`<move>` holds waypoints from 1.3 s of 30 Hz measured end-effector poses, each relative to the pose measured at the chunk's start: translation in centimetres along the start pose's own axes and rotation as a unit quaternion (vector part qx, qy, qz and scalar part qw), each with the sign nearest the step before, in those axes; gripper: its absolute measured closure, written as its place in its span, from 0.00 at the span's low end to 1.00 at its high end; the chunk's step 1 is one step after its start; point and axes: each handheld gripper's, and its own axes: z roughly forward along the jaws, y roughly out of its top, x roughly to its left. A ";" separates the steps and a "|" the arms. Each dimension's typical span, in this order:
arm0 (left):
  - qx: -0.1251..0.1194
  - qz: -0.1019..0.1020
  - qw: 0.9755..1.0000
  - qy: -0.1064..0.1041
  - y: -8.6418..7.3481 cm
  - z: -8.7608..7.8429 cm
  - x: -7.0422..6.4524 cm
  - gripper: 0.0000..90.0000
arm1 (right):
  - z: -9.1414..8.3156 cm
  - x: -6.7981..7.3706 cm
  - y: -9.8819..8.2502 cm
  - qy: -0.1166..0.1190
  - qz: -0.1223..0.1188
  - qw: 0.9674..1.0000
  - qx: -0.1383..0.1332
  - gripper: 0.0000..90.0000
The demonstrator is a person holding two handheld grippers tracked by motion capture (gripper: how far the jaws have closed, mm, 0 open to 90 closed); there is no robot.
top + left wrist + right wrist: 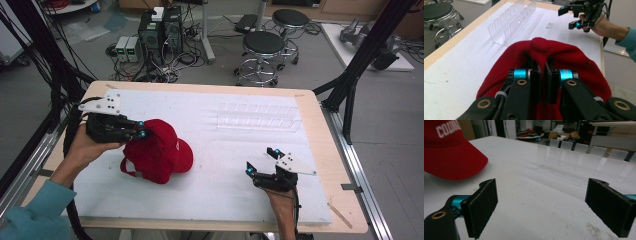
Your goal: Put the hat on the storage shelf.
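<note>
A red baseball cap (160,152) with white lettering lies on the white board, left of centre, its brim (456,162) towards the right. My left gripper (142,129) is shut on the cap's crown fabric (544,53), pinching a fold near the top button between the pads. My right gripper (261,161) stands open over the bare board to the right of the cap, nothing between its pads (482,205). That gripper (570,17) also appears far off in the left gripper view, held by a hand.
A clear plastic rack with several slots (257,117) lies on the white board (210,190) at the back right. The wooden table edge (330,150) frames the board. Stools (262,47) and computer boxes stand on the floor beyond.
</note>
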 end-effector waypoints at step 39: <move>-0.006 0.034 0.998 -0.051 3.1 4.6 -1.8 0.94 | 7.9 5.5 12.3 0.242 -0.127 0.961 0.052 0.11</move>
